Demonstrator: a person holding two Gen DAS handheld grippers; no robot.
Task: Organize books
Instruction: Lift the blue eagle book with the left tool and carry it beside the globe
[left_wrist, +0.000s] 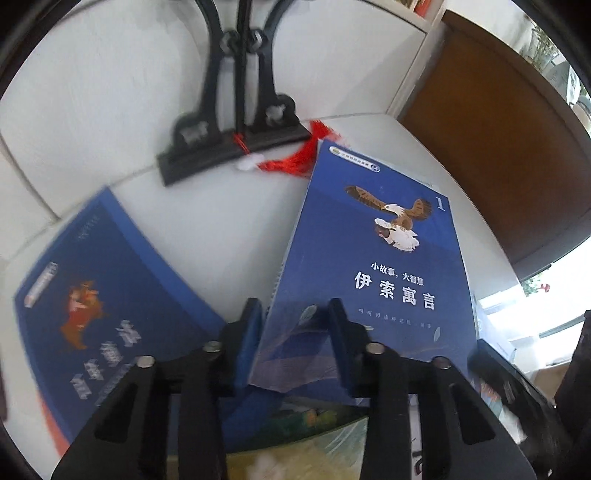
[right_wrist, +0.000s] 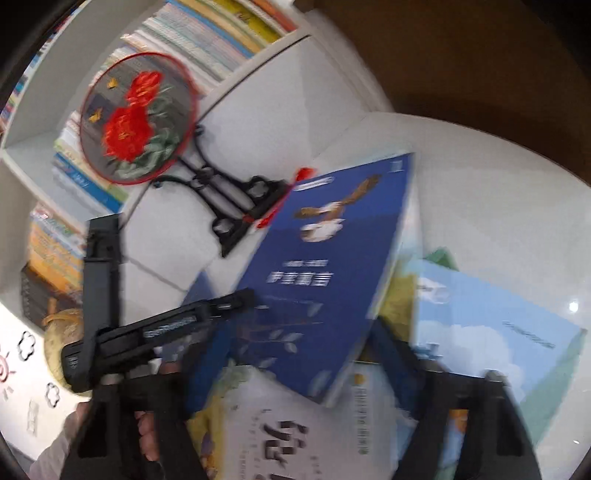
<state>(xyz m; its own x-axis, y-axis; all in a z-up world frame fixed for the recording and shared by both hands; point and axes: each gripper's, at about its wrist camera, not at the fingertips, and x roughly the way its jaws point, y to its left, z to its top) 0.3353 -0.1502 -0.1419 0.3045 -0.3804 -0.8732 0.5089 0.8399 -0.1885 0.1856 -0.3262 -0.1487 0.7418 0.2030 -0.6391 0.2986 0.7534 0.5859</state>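
Note:
A blue book with an eagle on its cover (left_wrist: 376, 258) lies tilted over other books on the white top. My left gripper (left_wrist: 295, 332) is shut on its near left corner, one blue pad at the edge and one on the cover. In the right wrist view the same eagle book (right_wrist: 325, 258) has the left gripper (right_wrist: 247, 295) at its left edge. My right gripper (right_wrist: 295, 362) stands open, and the book's near corner sits between its fingers. Blur hides whether they touch it. A second blue book (left_wrist: 99, 295) lies flat to the left.
A black fan stand (left_wrist: 229, 147) with a red tassel (left_wrist: 295, 158) holds a round flowered fan (right_wrist: 136, 118) at the back. A light blue book (right_wrist: 491, 332) and a white book (right_wrist: 288, 432) lie under the eagle book. Shelved books (right_wrist: 207, 40) fill the bookcase behind. A hand (right_wrist: 147, 435) holds the left gripper.

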